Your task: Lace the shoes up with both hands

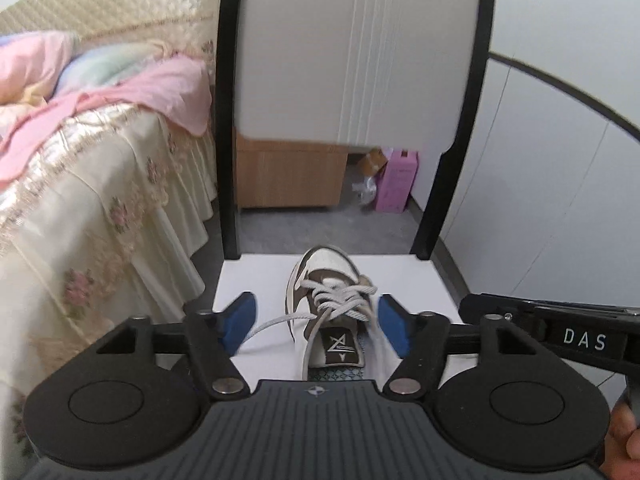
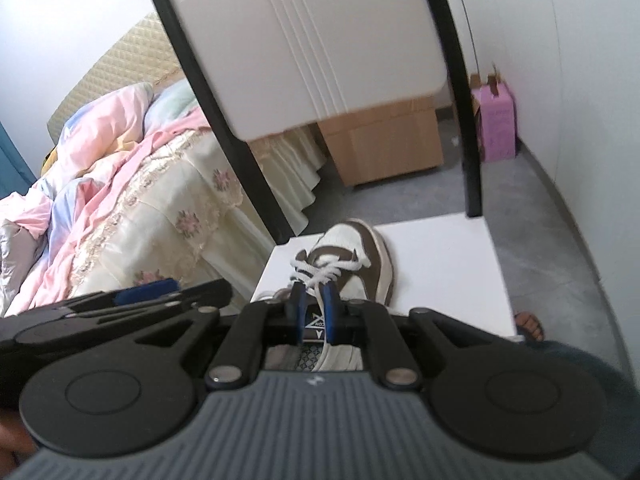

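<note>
So the shoe is a brown and white sneaker sitting on the white chair seat, toe pointing away from both cameras toward the chair back, tongue and heel end nearest the grippers. Its long axis runs pretty much straight along the line both grippers point down, which is the thing that matters here.

Left gripper has its jaws spread wide, 1 blue pad either side of the shoe's lacing, and nothing pinched between them. A loose lace end trails off the knot area toward the left pad and passes close by it, but I can't say it's touching.

Right gripper is down to a narrow gap, pads nearly together right over the tongue end of the lacing. In the right wrist view a white strand runs up between the pads toward the criss-cross, so my read is it's pinching a lace there, though the blur makes it hard to be sure.

Judgement call: the free end lies to the left of the shoe's centreline, so the left gripper is the nearer one to go after it, closing across the strand while the right keeps its side taut. Risk is the wide jaws straddling the whole shoe instead of just the lace
</note>
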